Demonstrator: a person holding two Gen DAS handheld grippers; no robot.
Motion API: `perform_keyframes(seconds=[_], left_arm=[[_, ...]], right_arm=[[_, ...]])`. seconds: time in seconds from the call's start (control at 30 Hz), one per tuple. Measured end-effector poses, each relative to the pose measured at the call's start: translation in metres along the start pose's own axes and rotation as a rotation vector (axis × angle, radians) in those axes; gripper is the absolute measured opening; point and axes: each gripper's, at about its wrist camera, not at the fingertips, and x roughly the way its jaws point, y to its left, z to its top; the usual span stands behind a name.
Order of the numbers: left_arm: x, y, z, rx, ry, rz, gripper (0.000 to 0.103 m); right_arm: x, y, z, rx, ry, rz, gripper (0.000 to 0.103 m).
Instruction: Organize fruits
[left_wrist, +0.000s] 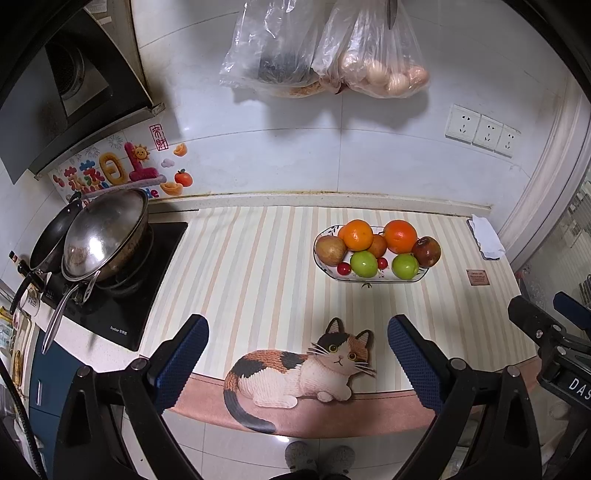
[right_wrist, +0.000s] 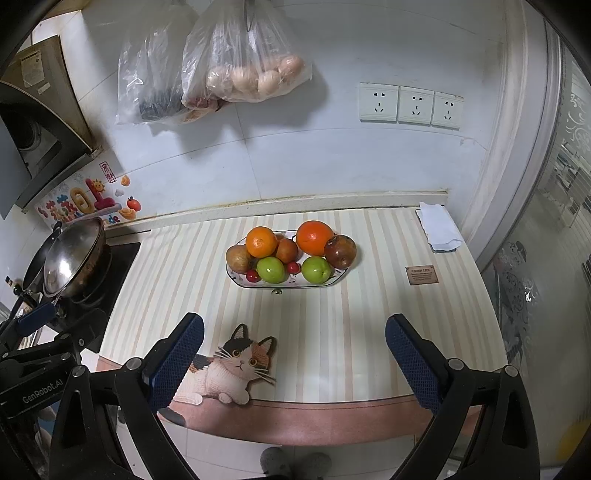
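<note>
A white oval plate (left_wrist: 369, 277) (right_wrist: 317, 283) sits on the striped counter mat, well ahead of both grippers. It holds two oranges (left_wrist: 357, 235) (right_wrist: 261, 242), two green apples (left_wrist: 364, 264) (right_wrist: 271, 270), a brown pear (left_wrist: 330, 250) (right_wrist: 238, 259), a dark red apple (left_wrist: 426, 252) (right_wrist: 340, 252) and small red cherries (left_wrist: 344, 268) (right_wrist: 252, 275). My left gripper (left_wrist: 297, 347) is open and holds nothing, hovering over the mat's front edge above the cat picture. My right gripper (right_wrist: 293, 345) is open too, with nothing between its fingers, at the same distance from the plate.
A stove with a lidded wok (left_wrist: 105, 238) (right_wrist: 74, 256) stands at the left. Bags of eggs (left_wrist: 384, 74) (right_wrist: 255, 79) hang on the tiled wall. A folded white cloth (left_wrist: 487, 236) (right_wrist: 439, 227) lies at the back right. Slippers (left_wrist: 319, 456) show on the floor below.
</note>
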Motion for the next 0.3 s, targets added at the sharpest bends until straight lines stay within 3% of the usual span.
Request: perform_keyframes(seconds=[0.3], left_arm=[[-0.0011,-0.0005,-0.0011,0.001,-0.002,0.005,0.099]], right_arm=[[-0.0014,-0.0008,-0.0002,0.002,0.0,0.002,0.101]])
